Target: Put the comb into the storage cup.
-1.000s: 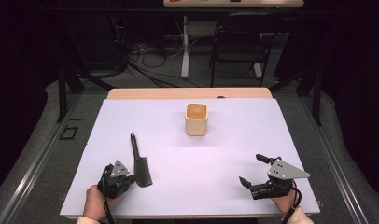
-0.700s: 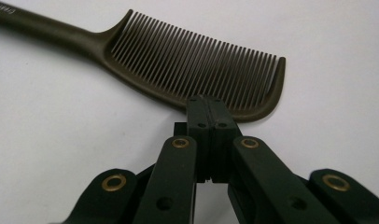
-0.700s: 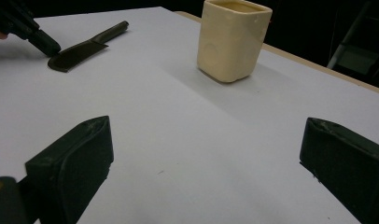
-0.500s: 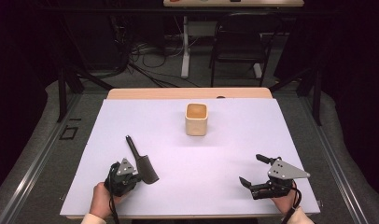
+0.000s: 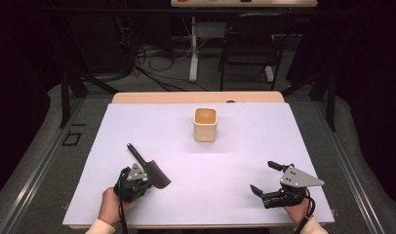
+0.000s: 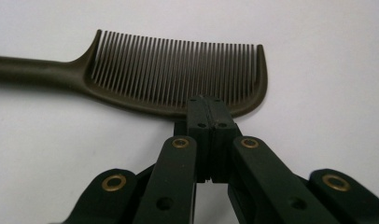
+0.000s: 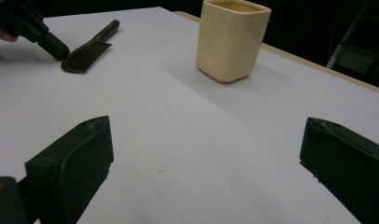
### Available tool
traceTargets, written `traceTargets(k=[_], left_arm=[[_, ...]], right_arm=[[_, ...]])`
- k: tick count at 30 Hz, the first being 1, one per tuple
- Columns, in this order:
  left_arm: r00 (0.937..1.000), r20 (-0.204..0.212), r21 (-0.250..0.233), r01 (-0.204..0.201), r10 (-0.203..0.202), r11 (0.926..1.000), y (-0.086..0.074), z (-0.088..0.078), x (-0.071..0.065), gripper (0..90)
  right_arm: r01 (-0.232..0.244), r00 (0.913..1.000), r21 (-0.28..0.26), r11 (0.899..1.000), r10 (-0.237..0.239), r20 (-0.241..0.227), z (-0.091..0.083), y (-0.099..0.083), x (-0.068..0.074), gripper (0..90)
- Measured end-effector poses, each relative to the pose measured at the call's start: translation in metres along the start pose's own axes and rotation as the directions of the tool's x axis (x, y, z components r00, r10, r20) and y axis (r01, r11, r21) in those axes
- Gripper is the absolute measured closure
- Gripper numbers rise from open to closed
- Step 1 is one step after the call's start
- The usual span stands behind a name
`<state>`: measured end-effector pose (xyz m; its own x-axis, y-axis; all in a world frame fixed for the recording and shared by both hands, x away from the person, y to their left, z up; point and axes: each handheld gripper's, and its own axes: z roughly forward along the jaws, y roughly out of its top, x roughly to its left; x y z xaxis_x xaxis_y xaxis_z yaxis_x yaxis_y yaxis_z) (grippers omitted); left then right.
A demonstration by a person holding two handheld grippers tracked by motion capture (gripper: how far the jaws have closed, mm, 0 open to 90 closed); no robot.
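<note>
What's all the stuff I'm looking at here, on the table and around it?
comb: one, dark brown-black, lying flat on the table's near left, its spine at the left gripper's tips
cup: one, cream, square-sided, upright at the middle of the table toward the far edge
table: one, white sheet over a wooden top
chair: one, dark, on the floor beyond the table
cables: several, dark, on the floor behind the table
left gripper: one, black, jaws shut, tips against the comb's spine
right gripper: one, black with a grey plate, jaws open, near right of the table
hands: two, at the near edge, one holding each gripper
</note>
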<state>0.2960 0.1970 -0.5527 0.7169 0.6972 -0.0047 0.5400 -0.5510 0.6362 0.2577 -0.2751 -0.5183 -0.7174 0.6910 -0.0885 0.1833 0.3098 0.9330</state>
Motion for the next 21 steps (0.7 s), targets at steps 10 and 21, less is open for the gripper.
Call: traceTargets(k=[10,21], left_arm=[[0.9997,0.009,-0.007,-0.023,0.023,0.9997,0.012,0.012,-0.001,90.0],[0.9988,0.020,-0.010,-0.045,0.045,0.9990,0.028,0.024,-0.001,90.0]], right_arm=[[-0.002,1.0000,-0.001,1.000,0.002,0.002,-0.001,0.000,0.000,2.2],[-0.006,1.0000,0.003,1.000,0.006,-0.004,-0.002,0.000,-0.001,2.2]])
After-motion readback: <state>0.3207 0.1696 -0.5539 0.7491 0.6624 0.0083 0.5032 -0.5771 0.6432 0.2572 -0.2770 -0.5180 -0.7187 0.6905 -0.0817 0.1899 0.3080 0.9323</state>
